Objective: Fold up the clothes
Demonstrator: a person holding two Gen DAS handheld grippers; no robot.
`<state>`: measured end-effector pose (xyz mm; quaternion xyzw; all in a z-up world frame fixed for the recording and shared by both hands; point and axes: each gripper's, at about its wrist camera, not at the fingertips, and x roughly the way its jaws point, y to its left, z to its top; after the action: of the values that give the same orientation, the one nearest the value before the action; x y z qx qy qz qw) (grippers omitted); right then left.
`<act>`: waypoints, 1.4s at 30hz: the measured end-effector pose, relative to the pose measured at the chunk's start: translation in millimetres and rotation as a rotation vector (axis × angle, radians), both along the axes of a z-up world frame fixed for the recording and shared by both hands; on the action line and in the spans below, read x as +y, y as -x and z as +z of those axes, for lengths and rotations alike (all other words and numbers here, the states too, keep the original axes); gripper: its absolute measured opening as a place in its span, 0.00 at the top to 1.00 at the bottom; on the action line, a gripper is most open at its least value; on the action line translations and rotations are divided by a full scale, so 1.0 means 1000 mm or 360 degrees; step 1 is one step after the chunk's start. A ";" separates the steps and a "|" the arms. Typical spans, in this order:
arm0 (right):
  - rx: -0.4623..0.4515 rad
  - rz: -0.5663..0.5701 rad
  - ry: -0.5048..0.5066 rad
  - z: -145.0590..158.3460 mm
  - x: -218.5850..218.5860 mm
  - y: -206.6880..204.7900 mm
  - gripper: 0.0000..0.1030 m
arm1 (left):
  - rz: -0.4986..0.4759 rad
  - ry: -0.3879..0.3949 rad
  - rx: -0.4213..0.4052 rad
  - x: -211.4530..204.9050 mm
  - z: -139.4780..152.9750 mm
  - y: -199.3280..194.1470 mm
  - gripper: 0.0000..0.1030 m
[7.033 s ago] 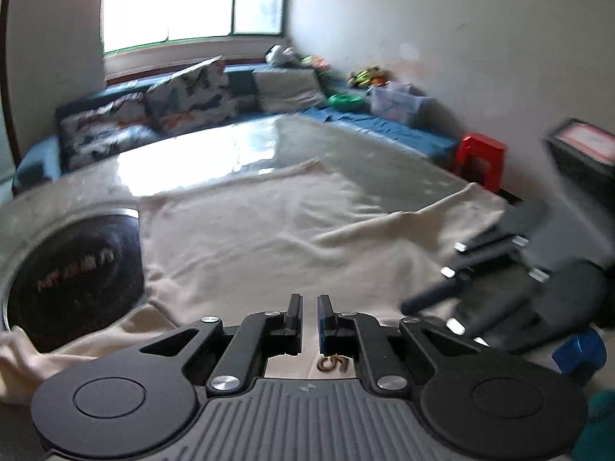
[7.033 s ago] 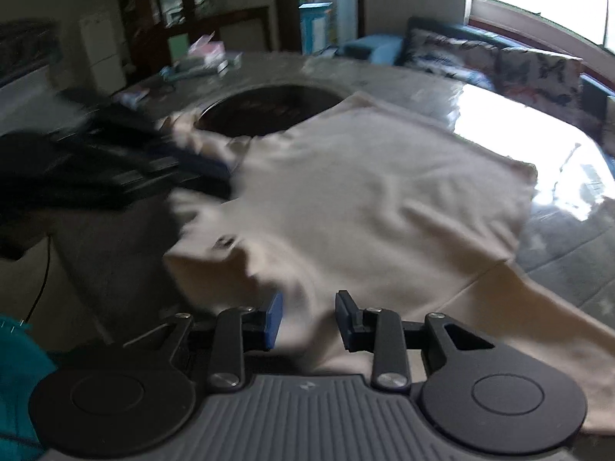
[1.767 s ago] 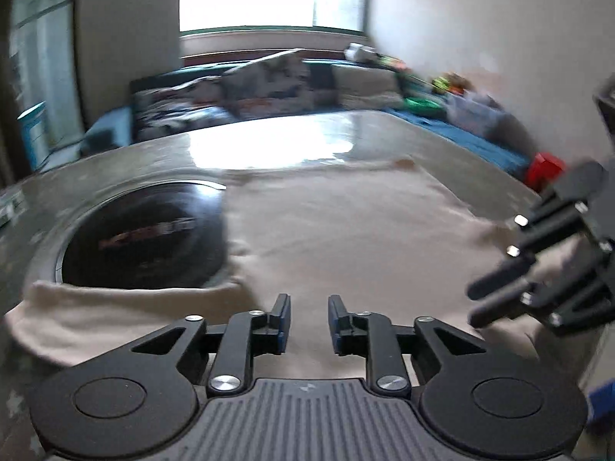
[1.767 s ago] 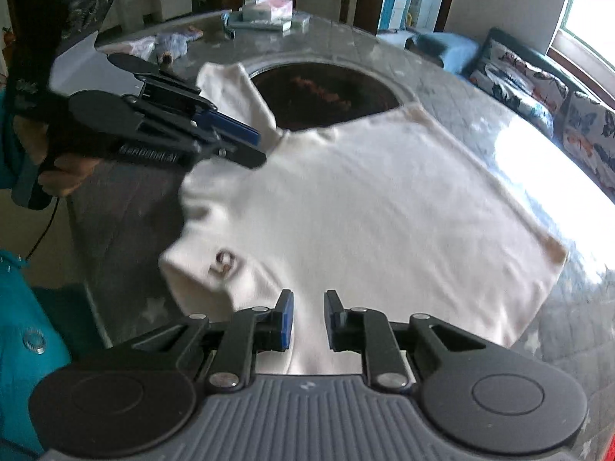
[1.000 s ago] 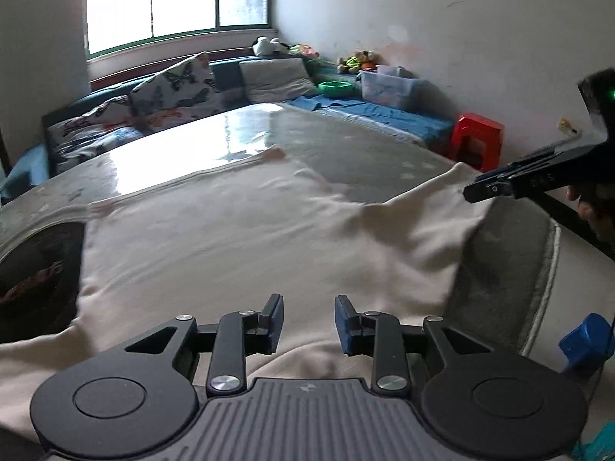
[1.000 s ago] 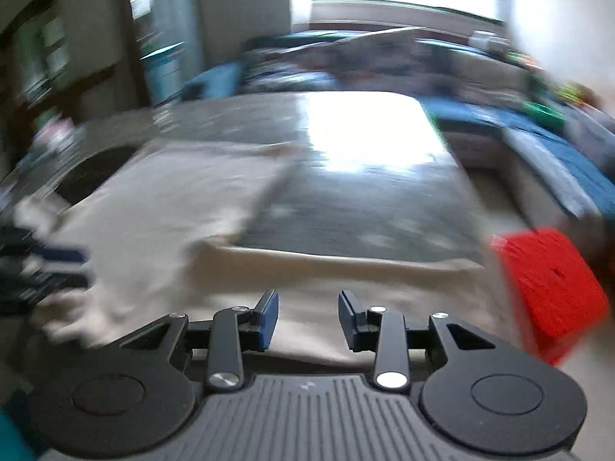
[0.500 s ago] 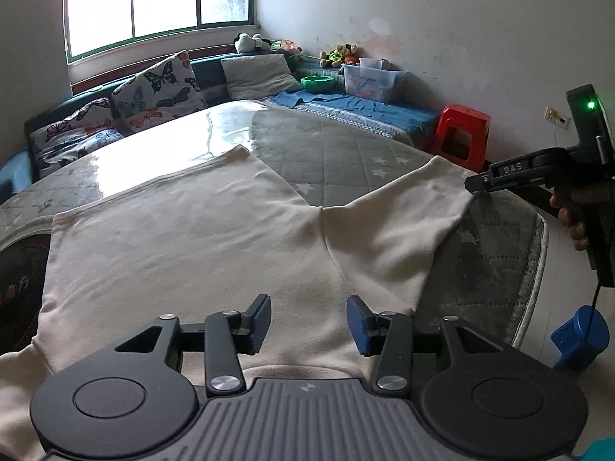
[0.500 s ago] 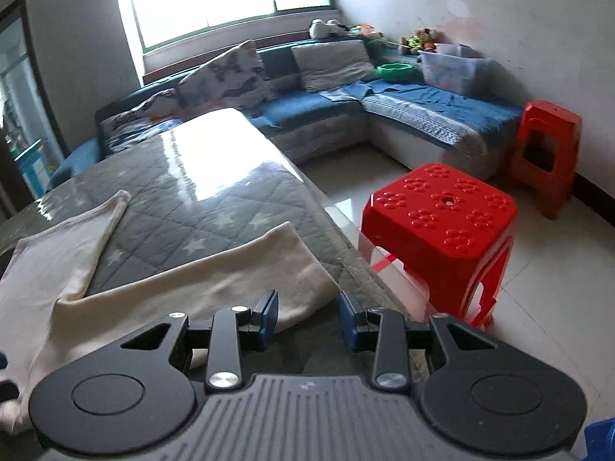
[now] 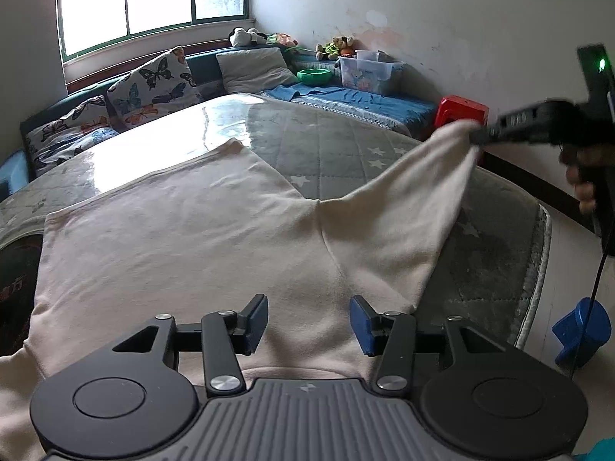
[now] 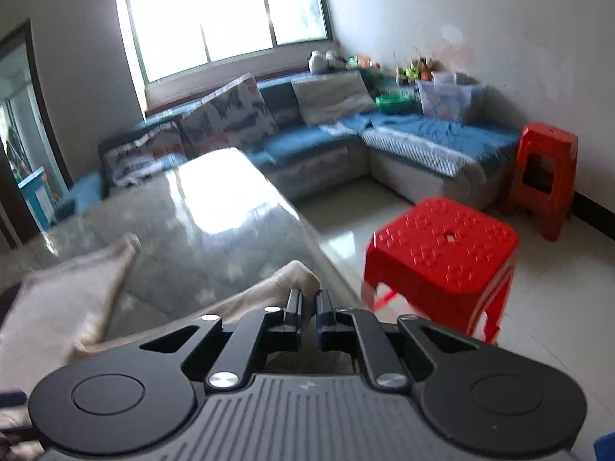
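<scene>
A cream long-sleeved shirt lies spread on the grey quilted table. My left gripper is open and hovers just above the shirt near its collar edge, holding nothing. My right gripper is shut on the cuff of the shirt's right sleeve. In the left wrist view the right gripper holds the sleeve lifted off the table at the right. The shirt's body also shows at the left of the right wrist view.
A dark round inset sits in the table at the left. Two red plastic stools stand on the tiled floor to the right of the table. A blue sofa with cushions runs along the far wall. The table edge is close on the right.
My right gripper has closed on the sleeve cuff and raised it off the table. My left gripper has opened wider and stayed over the collar edge.
</scene>
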<state>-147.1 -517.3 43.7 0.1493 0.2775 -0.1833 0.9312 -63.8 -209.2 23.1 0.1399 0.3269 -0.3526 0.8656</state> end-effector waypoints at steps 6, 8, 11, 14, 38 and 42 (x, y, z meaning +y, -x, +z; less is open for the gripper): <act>0.0013 -0.0002 -0.0038 -0.001 -0.005 -0.004 0.94 | 0.0003 -0.0012 -0.0016 -0.002 -0.003 0.001 0.49; -0.0010 0.0024 -0.0053 0.007 -0.004 -0.004 0.94 | 0.0008 0.0008 -0.0009 0.000 -0.001 0.000 0.48; -0.0067 0.0090 -0.0056 0.025 0.000 -0.003 0.94 | 0.0017 0.0031 -0.0023 0.004 0.004 0.002 0.48; -0.0121 0.0203 -0.0042 0.048 0.012 -0.005 0.94 | 0.0044 0.0052 -0.0030 0.012 0.009 0.003 0.47; -0.0021 0.1373 0.0023 0.080 0.267 -0.102 0.94 | 0.0629 0.0169 -0.0048 0.152 0.020 -0.003 0.46; 0.0096 0.1466 0.0019 0.053 0.291 -0.106 0.93 | 0.0661 0.0176 -0.0034 0.159 0.018 -0.002 0.46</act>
<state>-41.5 -226.6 97.2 -0.0003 0.3409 0.2439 0.9079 -62.0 -50.0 40.6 0.0255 0.3196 -0.1825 0.9295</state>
